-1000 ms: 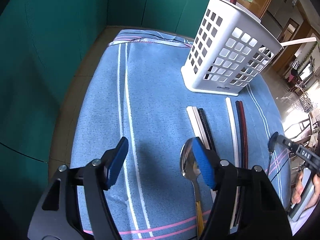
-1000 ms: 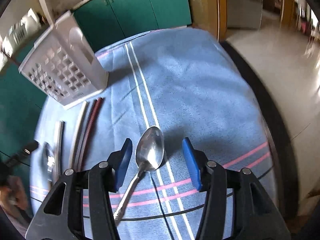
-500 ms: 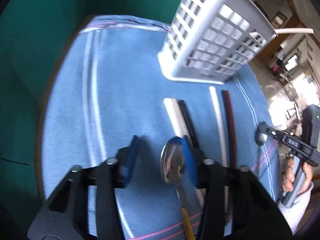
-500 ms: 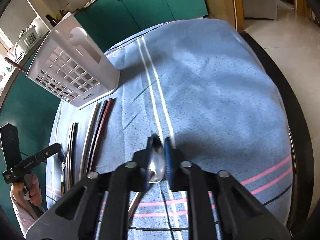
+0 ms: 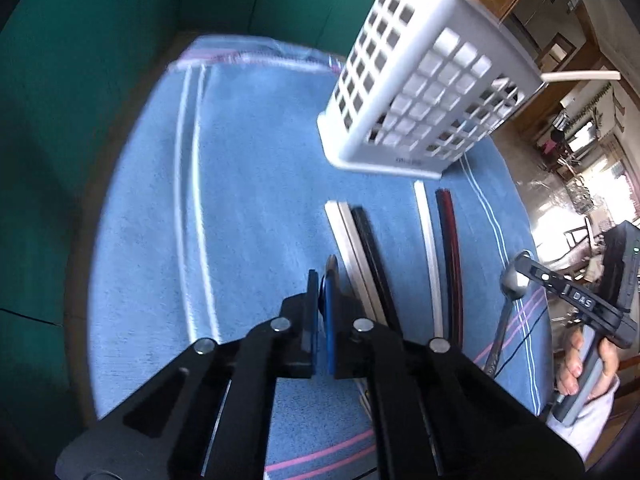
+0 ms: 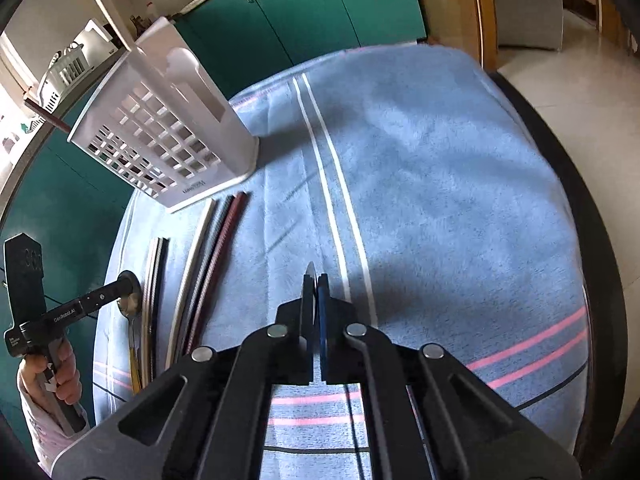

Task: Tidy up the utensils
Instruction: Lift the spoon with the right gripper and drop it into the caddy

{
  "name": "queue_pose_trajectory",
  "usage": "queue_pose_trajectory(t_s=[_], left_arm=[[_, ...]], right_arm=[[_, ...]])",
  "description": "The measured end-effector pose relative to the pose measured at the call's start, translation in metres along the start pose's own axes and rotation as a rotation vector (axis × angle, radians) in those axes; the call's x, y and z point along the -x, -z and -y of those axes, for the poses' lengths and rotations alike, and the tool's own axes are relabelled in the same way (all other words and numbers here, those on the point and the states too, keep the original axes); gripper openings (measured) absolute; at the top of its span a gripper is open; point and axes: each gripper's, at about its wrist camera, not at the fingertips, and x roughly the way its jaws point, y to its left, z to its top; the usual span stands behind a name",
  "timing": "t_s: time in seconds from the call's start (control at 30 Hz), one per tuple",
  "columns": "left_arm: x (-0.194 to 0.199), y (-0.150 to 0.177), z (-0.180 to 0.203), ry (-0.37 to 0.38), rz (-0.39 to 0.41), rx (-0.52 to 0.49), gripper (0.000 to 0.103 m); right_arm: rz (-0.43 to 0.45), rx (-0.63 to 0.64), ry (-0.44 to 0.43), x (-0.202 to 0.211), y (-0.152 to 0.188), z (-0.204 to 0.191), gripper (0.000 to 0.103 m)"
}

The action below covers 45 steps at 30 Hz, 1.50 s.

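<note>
Both grippers, open a second ago, are now pinching spoons: left gripper (image 5: 320, 292) gripping the gold-handled spoon (image 5: 331, 266) beside the chopsticks (image 5: 360, 256), right gripper (image 6: 315, 292) gripping its spoon (image 6: 311, 270), needing steady lifts toward the white caddy (image 6: 160, 128).

"DAS" on right gripper (image 5: 520, 280); "GenRobot.AI" on left gripper (image 6: 128, 286).
</note>
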Motion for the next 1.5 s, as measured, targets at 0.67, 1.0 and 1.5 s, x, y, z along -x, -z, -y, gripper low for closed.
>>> queue_pose_trajectory(t_s=[0.67, 1.0, 1.5], left_arm=[[0.223, -0.091, 0.106, -0.313, 0.872, -0.194, 0.003], [0.160, -0.169, 0.116, -0.402, 0.802, -0.237, 0.003], [0.099, -0.159, 0.100, -0.398, 0.667, -0.227, 0.011]], right_arm=[[0.660, 0.416, 0.271, 0.136, -0.107, -0.172, 0.003], [0.650, 0.463, 0.399, 0.055, -0.167, -0.189, 0.003], [0.561, 0.522, 0.309, 0.028, -0.146, -0.197, 0.017]])
